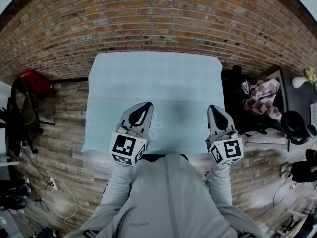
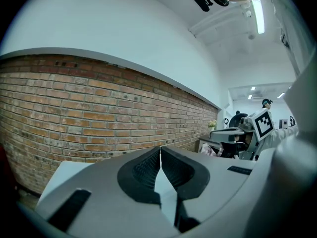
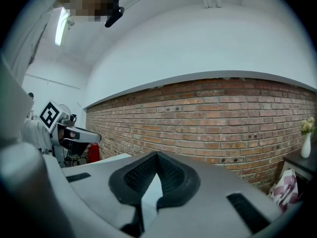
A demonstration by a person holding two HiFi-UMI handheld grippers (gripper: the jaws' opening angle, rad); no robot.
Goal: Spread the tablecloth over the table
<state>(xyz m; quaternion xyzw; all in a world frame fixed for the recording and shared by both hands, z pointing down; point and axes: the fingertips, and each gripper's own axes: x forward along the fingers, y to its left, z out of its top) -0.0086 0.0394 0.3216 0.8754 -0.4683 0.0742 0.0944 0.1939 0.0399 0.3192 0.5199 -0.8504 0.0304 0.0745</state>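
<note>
Grey-sleeved person (image 1: pixel 168 202) fills the bottom of the head view, both arms reaching forward. Beyond, the brick wall (image 1: pixel 158 19) backs the table (image 1: pixel 96 158), and the pale blue tablecloth (image 1: pixel 158 83) lies flat across nearly all of its top, with only a wooden strip bare at the near rim. The left gripper (image 1: pixel 146 105) and right gripper (image 1: pixel 214 107) hover above the cloth's near part, each with its jaws pressed together and nothing between them. The spreading looks almost done; what remains, I judge, is drawing the near hem over that strip, which calls for opening the jaws and pinching the hem.
</note>
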